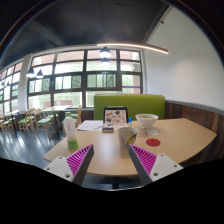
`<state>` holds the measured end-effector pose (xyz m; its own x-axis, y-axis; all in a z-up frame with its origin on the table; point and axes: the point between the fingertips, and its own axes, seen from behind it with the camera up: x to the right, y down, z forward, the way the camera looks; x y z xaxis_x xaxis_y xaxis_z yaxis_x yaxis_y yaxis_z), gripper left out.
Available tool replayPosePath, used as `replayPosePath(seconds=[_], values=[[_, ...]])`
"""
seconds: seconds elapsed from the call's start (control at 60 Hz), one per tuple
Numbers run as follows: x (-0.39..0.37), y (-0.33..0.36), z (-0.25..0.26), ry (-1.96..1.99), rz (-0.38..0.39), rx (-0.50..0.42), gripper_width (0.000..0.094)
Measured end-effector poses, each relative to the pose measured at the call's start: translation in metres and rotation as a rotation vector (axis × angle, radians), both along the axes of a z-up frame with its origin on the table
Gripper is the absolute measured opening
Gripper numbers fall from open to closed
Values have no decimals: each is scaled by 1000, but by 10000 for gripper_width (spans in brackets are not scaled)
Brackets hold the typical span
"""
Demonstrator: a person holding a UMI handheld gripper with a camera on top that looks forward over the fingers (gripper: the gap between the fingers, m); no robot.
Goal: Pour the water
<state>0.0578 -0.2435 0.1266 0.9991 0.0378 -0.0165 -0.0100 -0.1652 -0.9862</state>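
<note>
My gripper [112, 160] is open and empty, its two magenta-padded fingers [78, 158] spread wide over the near edge of a light wooden table [110, 152]. Beyond the fingers stands a small pale cup [125, 134] near the table's middle. A clear bottle with a green base [71, 133] stands beyond the left finger. A red coaster [153, 142] lies to the right of the cup. A white bowl-like vessel [147, 121] stands farther back on the right.
A tablet or card [115, 116] stands upright at the back of the table, with papers [90, 126] beside it. A green sofa [130, 103] is behind the table. Chairs and tables stand at the left by large windows [70, 80].
</note>
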Motion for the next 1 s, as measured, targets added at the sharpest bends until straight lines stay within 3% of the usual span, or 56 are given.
replayPosePath(seconds=[0.217, 0.367, 0.517, 0.65, 0.917, 1.0], values=[[-16, 13, -7, -17, 20, -20, 819], [-51, 31, -7, 14, 92, -9, 812], [-117, 81, -11, 33, 147, 38, 811], [-182, 126, -27, 14, 191, 3, 813], [-228, 206, -52, -56, 115, -83, 788], [-230, 233, -61, -45, 116, -122, 696]])
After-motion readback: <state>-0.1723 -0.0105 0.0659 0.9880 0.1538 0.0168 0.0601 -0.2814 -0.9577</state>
